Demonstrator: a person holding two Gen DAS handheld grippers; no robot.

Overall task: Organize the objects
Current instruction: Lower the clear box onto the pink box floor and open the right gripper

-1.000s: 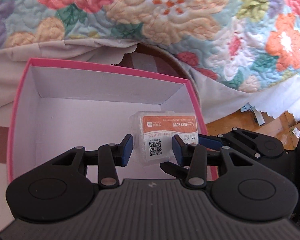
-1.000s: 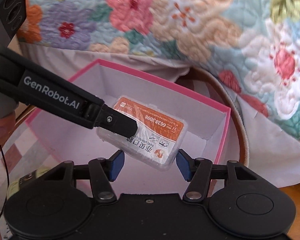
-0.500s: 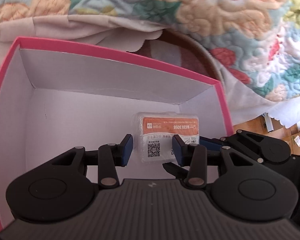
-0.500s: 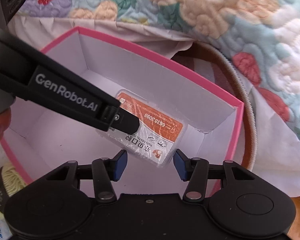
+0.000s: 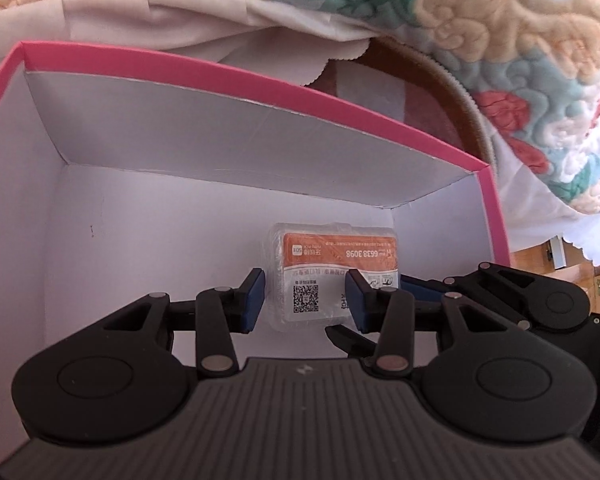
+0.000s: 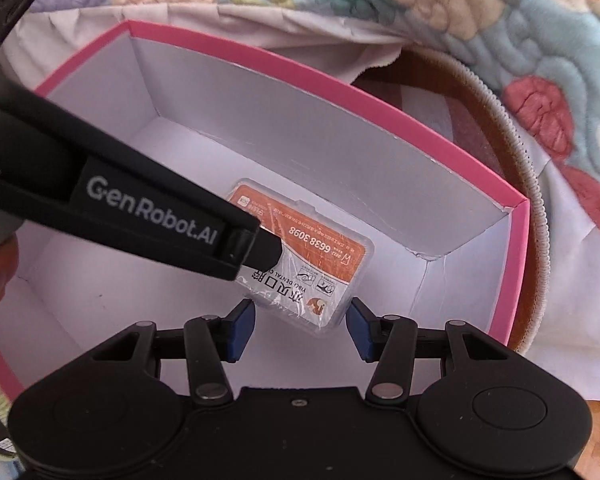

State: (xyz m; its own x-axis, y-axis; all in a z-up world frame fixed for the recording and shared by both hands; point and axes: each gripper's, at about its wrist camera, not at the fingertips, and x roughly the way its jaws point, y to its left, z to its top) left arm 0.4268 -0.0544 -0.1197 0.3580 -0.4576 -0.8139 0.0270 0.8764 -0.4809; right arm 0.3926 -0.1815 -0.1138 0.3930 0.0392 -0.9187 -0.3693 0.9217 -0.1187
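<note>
- A floral quilt [image 5: 520,40] fills the background, with a pale cloth [image 6: 572,320] hanging beneath it.
- A pink box [image 5: 260,76] with white inner walls sits open in front of the quilt; a brown round rim [image 6: 536,200] curves just behind its right side.
- The left gripper [image 5: 304,300] reaches into the box, its blue pads [image 5: 254,300] set either side of the packet; from the right wrist view it seems to pinch the packet's edge, though contact is hard to confirm.
- The right gripper [image 6: 300,326] hovers over the box with its jaws spread wide, holding nothing.
- A clear dental-floss packet [image 6: 304,264] with an orange label is inside the box, near its right corner.
</note>
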